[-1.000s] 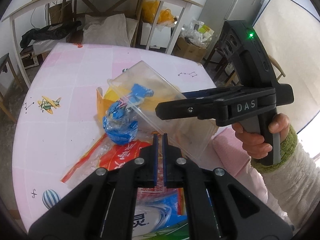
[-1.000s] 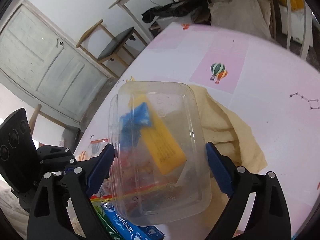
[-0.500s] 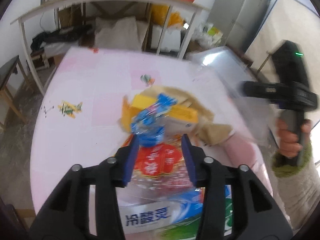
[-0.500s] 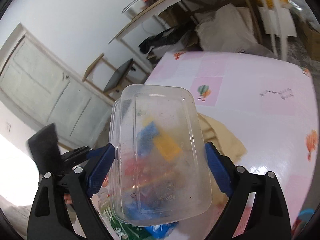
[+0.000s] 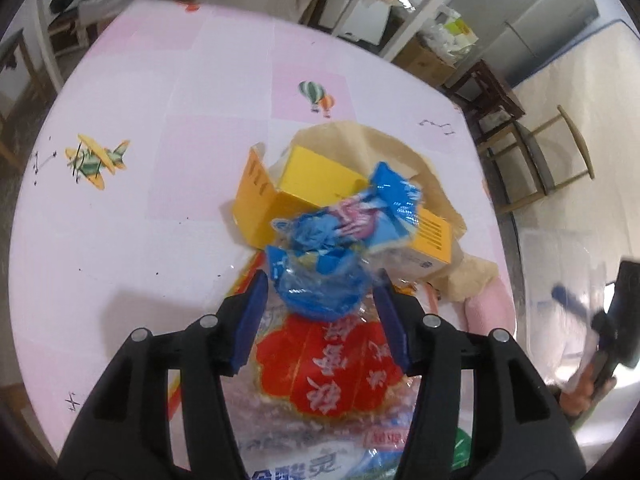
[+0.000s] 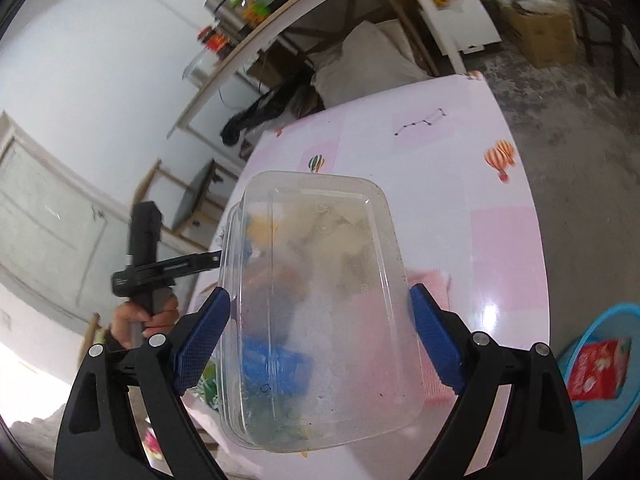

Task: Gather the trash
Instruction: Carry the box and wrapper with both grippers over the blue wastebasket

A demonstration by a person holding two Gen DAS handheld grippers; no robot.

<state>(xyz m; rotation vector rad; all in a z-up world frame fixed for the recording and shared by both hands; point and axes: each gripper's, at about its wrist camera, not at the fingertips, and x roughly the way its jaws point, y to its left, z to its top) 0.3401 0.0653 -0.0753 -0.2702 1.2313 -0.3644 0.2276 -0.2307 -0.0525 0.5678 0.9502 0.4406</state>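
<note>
In the left wrist view my left gripper (image 5: 320,312) is open, its jaws on either side of a crumpled blue wrapper (image 5: 332,256) that lies on a trash pile: a yellow carton (image 5: 316,184), a red and white plastic bag (image 5: 336,372) and tan paper (image 5: 400,148). In the right wrist view my right gripper (image 6: 320,336) is shut on a clear plastic food container (image 6: 320,304) and holds it in the air above the pink table (image 6: 460,184). The left gripper (image 6: 168,268) shows there at the left.
A blue bin (image 6: 600,372) with a red packet inside stands on the floor at the right of the table. Chairs (image 5: 532,160) stand beyond the table's right edge. A shelf table (image 6: 280,24) with clutter is behind.
My left gripper has opened and moved in over the blue wrapper. My right gripper has lifted the clear container up and away to the right of the pile.
</note>
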